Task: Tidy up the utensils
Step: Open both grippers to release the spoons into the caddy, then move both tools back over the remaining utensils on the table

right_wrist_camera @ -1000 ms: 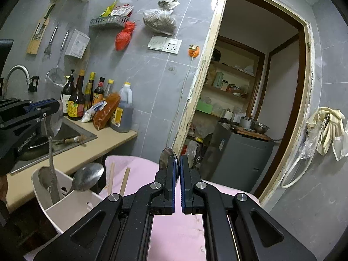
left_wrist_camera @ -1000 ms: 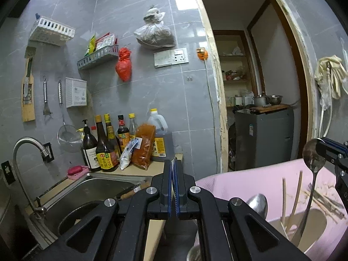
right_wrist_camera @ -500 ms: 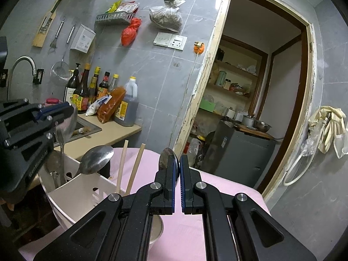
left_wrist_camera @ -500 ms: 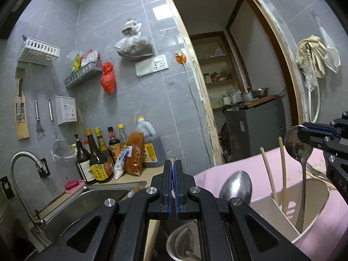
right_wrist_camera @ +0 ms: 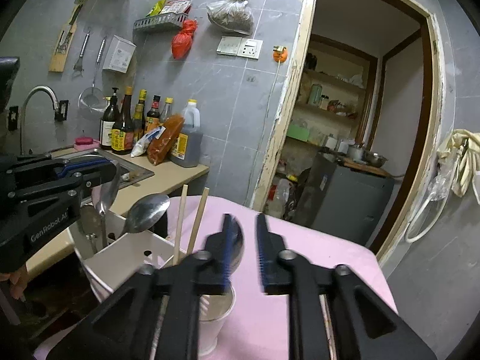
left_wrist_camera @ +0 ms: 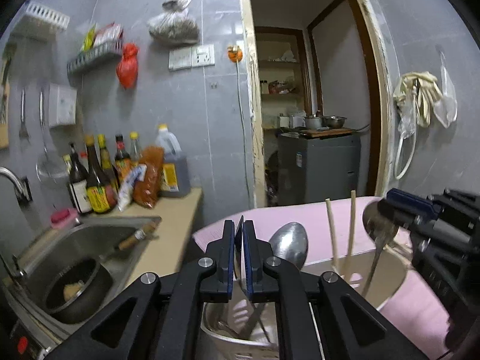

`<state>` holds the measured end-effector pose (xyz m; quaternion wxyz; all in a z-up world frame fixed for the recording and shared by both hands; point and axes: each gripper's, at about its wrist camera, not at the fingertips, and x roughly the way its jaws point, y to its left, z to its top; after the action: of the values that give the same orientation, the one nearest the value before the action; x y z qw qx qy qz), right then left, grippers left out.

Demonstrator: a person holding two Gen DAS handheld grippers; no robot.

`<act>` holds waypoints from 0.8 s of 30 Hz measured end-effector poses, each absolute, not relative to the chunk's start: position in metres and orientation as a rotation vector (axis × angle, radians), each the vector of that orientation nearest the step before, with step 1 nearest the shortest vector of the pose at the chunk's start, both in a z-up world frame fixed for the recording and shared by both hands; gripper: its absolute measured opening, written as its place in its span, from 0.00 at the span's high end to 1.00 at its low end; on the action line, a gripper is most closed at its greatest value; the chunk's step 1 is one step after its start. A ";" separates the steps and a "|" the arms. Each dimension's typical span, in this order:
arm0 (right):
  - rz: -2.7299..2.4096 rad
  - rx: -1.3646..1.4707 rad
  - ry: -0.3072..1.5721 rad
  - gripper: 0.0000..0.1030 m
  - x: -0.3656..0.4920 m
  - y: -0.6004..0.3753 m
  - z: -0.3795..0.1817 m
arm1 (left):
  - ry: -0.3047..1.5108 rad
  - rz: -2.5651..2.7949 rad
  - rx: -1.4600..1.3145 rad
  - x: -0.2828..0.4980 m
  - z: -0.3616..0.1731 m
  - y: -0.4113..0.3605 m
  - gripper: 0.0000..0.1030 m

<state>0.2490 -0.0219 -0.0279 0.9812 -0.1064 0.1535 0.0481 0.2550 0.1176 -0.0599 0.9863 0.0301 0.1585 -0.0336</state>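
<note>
A white utensil holder (right_wrist_camera: 126, 258) stands on the pink table with a large steel spoon (right_wrist_camera: 147, 211) and two wooden chopsticks (right_wrist_camera: 180, 225) upright in it. My left gripper (left_wrist_camera: 239, 237) is shut on a thin steel spoon (right_wrist_camera: 109, 187) seen edge-on, held over the holder's steel cup compartment (left_wrist_camera: 237, 333). My right gripper (right_wrist_camera: 244, 240) is open; a spoon (right_wrist_camera: 238, 241) rests against its left pad, over the holder. In the left wrist view the right gripper (left_wrist_camera: 390, 210) is beside that spoon (left_wrist_camera: 376, 240), and the large spoon (left_wrist_camera: 289, 247) and chopsticks (left_wrist_camera: 340, 234) stand behind my fingers.
A steel sink (left_wrist_camera: 75, 264) with a dark pot lies to the left, with sauce bottles (left_wrist_camera: 99, 177) on the beige counter (left_wrist_camera: 168, 225). The pink table (right_wrist_camera: 315, 258) runs right toward an open doorway (right_wrist_camera: 360, 135). A grey cabinet (left_wrist_camera: 318, 171) stands beyond it.
My right gripper has opened, and the spoon it gripped now sits loose against its left pad. Both grippers have come down closer over the holder.
</note>
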 end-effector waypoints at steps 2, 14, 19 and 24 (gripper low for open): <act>0.105 -0.197 0.317 0.74 0.249 -0.025 -0.025 | 0.352 -0.088 0.029 0.257 -0.057 0.121 0.93; 0.082 -0.082 0.317 0.58 0.237 -0.068 -0.004 | 0.446 -0.120 -0.131 0.256 -0.044 0.127 0.63; 0.048 -0.036 0.288 0.44 0.228 -0.099 0.009 | 0.399 -0.124 -0.157 0.246 -0.025 0.112 0.50; 0.015 -0.011 0.254 0.22 0.218 -0.130 0.023 | 0.345 -0.120 -0.172 0.238 -0.009 0.091 0.32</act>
<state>0.2180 -0.1299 0.0234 0.9919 -0.0057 0.1266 0.0076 0.2383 0.0914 -0.0088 0.9797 -0.0854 0.1715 -0.0596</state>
